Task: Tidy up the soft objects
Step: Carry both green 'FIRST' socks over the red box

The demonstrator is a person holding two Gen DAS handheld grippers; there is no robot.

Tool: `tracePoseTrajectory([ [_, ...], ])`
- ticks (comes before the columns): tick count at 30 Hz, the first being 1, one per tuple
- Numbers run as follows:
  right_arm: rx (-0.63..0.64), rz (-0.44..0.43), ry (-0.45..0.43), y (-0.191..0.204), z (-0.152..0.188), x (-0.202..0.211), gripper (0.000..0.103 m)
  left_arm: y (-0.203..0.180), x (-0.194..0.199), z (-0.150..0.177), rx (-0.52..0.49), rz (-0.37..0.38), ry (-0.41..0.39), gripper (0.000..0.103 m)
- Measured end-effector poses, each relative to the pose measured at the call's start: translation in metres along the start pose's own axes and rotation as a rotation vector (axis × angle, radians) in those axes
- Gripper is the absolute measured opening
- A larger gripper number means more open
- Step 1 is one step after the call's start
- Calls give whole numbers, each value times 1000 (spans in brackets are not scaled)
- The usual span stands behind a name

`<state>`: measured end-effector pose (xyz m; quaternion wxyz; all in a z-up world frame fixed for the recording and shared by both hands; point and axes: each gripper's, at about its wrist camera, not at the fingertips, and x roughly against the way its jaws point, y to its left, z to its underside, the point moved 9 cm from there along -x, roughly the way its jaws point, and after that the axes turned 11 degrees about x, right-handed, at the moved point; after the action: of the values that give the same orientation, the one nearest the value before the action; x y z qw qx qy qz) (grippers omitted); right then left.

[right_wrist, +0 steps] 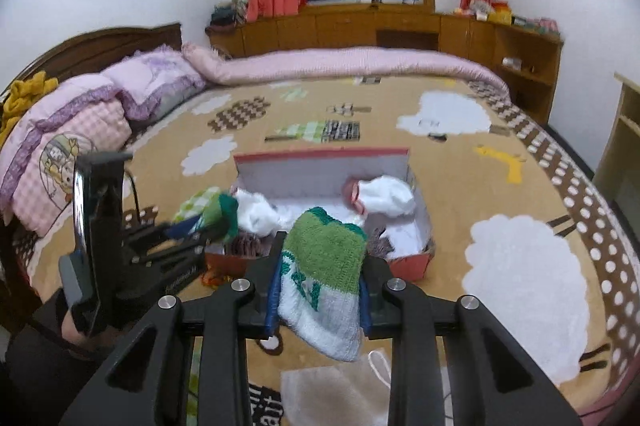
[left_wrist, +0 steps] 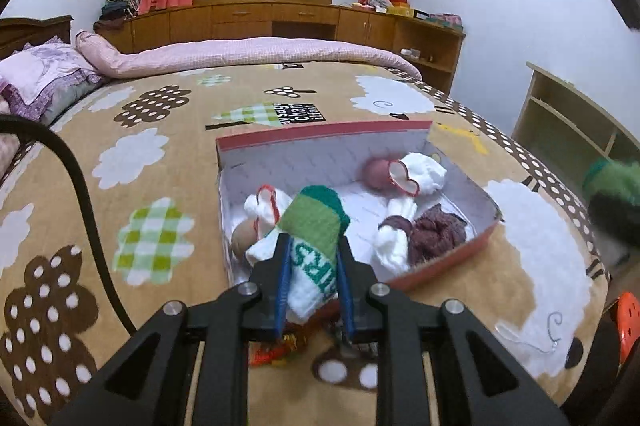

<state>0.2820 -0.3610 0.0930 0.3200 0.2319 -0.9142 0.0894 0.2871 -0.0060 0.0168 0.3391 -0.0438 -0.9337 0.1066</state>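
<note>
A red cardboard box with a white inside lies open on the bed; it also shows in the right wrist view. Inside lie white socks with red trim, a second white pair and a maroon sock. My left gripper is shut on a green and white sock, held over the box's near left side. My right gripper is shut on a matching green and white sock, held above the box's near edge. The left gripper also shows in the right wrist view.
The bed has a tan blanket with cloud and sheep prints. A pink quilt and pillows lie at its far side. Wooden cabinets line the wall. A shelf stands right. A white item lies below my right gripper.
</note>
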Motion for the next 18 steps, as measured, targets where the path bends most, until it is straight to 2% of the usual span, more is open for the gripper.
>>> tracePoseTrajectory([
  [8, 34, -4, 50, 8, -3, -28, 29, -4, -31, 5, 5, 38, 59, 21],
  [18, 9, 31, 156, -14, 1, -78, 29, -7, -60, -8, 15, 68, 81, 21],
])
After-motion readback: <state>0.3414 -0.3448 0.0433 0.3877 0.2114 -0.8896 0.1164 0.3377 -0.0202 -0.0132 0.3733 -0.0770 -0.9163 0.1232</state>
